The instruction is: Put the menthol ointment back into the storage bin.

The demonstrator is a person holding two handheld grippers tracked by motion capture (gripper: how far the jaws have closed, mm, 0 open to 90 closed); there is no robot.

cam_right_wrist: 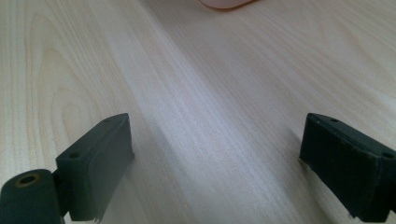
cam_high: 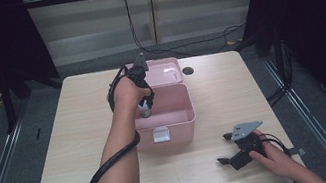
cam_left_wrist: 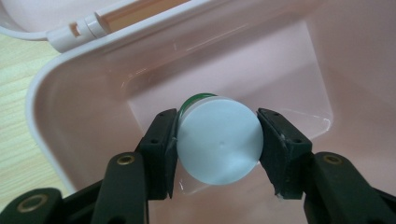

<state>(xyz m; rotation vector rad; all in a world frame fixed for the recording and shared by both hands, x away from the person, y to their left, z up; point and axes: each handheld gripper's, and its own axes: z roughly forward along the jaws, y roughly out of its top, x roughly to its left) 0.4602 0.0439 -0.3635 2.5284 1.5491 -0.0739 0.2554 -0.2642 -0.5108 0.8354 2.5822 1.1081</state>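
A pink plastic box (cam_high: 191, 117) stands open in the middle of the table, its lid (cam_high: 167, 72) leaning back. My left gripper (cam_high: 145, 109) reaches down into the box and is shut on a small bottle (cam_left_wrist: 219, 140) with a white cap and a green band; the box's pink floor (cam_left_wrist: 289, 84) lies below it. Near the table's front right, my right gripper (cam_high: 225, 149) rests low over the bare wood, jaws wide open with nothing between them. In the right gripper view its fingers (cam_right_wrist: 98, 163) frame wood grain, and a pink edge of the box (cam_right_wrist: 224, 3) shows at the top.
A white latch (cam_high: 160, 134) sits on the box's front wall. A dark round hole (cam_high: 188, 70) is in the tabletop behind the box at the right. The left gripper's cable (cam_high: 109, 169) trails along the forearm. Light wooden table (cam_high: 82, 136) extends on both sides.
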